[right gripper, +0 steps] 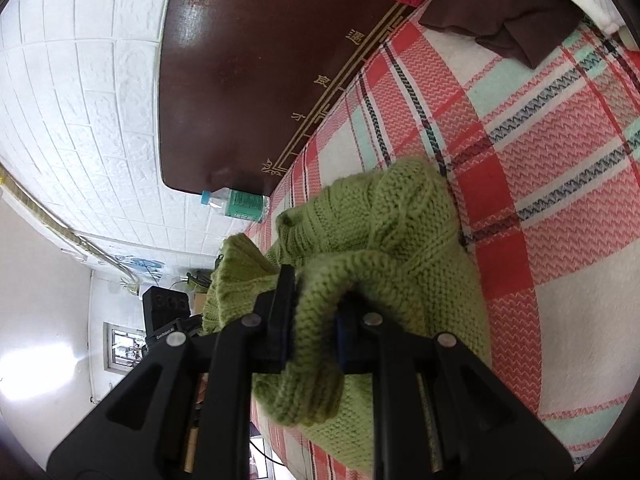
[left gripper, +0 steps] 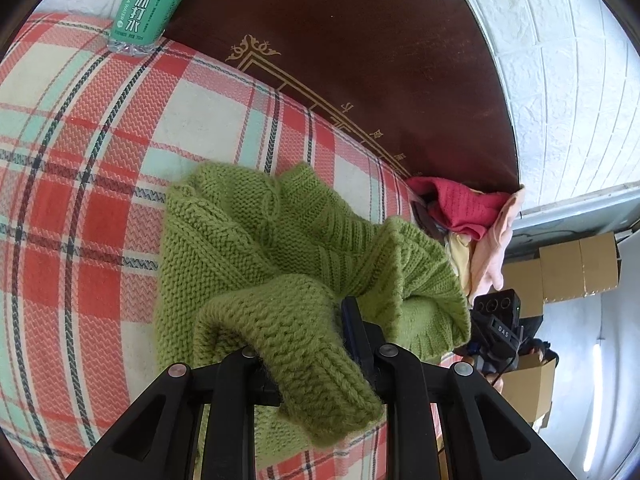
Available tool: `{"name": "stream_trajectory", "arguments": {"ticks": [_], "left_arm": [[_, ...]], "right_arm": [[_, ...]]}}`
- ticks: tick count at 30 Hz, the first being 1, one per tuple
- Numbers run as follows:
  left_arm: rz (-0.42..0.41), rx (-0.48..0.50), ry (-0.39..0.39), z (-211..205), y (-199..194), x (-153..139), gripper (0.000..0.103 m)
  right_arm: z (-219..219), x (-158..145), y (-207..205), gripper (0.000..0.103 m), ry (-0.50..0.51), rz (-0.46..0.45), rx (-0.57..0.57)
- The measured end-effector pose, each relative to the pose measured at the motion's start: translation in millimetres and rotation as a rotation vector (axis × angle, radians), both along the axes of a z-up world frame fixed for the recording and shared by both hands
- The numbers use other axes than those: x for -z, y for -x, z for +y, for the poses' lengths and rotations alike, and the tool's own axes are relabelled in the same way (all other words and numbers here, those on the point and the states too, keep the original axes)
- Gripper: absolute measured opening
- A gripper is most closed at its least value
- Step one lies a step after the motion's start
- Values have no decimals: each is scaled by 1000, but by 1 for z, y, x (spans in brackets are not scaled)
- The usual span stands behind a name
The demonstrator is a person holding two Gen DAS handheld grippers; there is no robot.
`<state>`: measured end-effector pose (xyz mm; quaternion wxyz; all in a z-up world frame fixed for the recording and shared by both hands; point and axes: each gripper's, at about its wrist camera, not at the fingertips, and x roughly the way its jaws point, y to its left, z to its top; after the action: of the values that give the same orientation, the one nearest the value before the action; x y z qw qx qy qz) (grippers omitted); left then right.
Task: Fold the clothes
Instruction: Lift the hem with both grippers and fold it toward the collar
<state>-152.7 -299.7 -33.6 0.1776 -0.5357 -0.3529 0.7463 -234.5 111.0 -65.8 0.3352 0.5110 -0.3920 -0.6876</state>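
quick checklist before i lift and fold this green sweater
1. Left tongs shut on a sweater cuff: ok.
2. Right tongs shut on the other cuff: ok.
3. Sweater body spread flat on the plaid blanket: not ok, bunched.
4. Water bottle apart from the sweater: ok.
5. Clothes pile apart from the sweater: cannot tell.

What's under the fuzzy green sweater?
The green sweater lies bunched on the plaid bedsheet, which shows all around it. Both the left gripper and right gripper pinch its sleeves. Whatever lies beneath the middle is covered by the knit.
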Motion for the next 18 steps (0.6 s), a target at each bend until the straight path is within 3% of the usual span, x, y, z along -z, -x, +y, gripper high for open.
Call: {"name": "stream_trajectory", "arguments": {"ticks": [8, 16, 17, 18], "left_arm": [[-16, -26, -41, -5, 2, 9, 28], [14, -96, -114, -18, 2, 11, 32], [21, -112, -115, -20, 1, 10, 32], [34, -135, -101, -23, 0, 9, 35]], "right_arm": [[-4, -6, 4, 20, -31, 35, 0], [1, -13, 8, 22, 19, 50, 32], [1, -14, 9, 29, 17, 56, 37], [2, -16, 10, 50, 23, 61, 49]]}}
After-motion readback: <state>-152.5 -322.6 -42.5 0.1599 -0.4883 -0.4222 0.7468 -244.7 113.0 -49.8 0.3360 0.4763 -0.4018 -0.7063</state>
